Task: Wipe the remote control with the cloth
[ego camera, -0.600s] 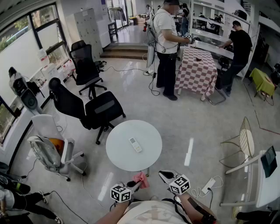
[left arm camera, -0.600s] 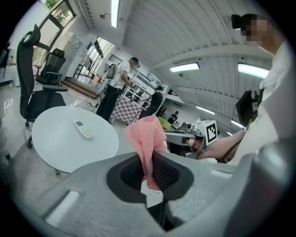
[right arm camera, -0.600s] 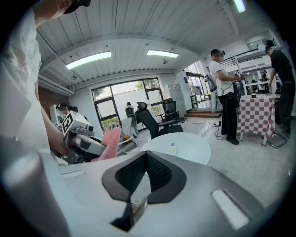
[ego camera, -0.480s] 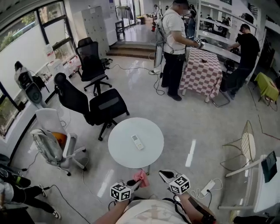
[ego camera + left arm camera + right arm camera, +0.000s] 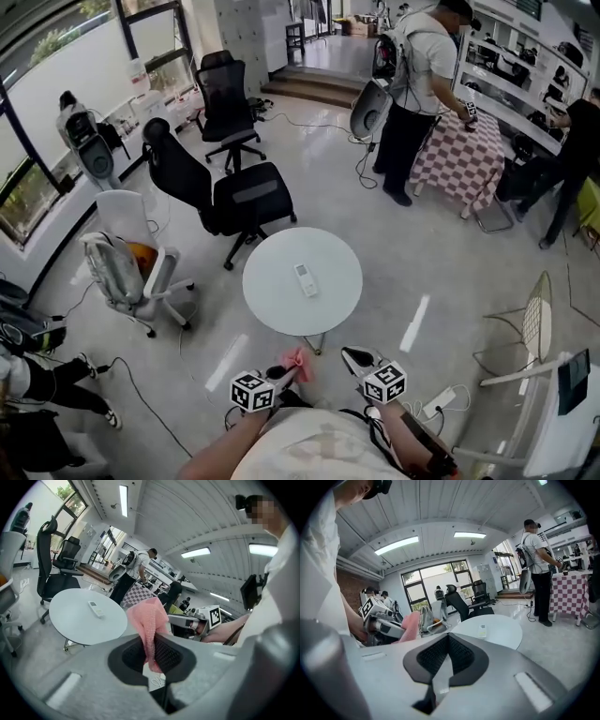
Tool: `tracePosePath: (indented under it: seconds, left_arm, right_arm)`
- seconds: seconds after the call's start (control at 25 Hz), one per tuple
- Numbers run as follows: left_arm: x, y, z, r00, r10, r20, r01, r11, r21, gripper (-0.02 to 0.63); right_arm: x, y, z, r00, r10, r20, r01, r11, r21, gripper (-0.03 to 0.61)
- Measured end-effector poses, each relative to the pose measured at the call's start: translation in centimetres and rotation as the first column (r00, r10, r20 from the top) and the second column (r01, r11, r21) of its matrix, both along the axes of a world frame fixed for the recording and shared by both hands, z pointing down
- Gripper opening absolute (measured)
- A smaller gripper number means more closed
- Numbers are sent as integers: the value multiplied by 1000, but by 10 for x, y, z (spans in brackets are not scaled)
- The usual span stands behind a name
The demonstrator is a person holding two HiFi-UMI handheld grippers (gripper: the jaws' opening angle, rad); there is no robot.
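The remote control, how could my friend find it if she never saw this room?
Look for the round white table in the middle of the floor, beside a black office chair. The remote control is the small white bar lying near its centre. It is the only thing on the table.

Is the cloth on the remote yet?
No, the cloth is pinched in the left gripper, short of the round table, where the remote lies alone.

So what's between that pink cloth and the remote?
Head view: just bare table and a strip of floor lie between the cloth and the remote.
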State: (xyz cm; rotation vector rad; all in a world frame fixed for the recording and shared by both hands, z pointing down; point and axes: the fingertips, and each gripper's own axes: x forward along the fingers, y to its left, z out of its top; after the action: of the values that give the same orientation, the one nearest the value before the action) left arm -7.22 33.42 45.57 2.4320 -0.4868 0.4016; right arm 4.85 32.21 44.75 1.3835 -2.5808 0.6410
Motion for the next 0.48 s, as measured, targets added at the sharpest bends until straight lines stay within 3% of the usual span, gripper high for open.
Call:
tracePosePath:
  seconds: [0.28, 0.48]
  left_arm:
    - [3, -10, 2, 999, -34, 9, 34, 999, -11, 18]
    - [10, -22, 9, 1000, -14, 19, 14, 1000, -23, 20]
  right_arm:
    - [4, -10, 5, 1000, -15, 8, 15, 1000, -19, 6]
    - [9, -27, 14, 1000, 3, 6, -3, 999, -41, 8]
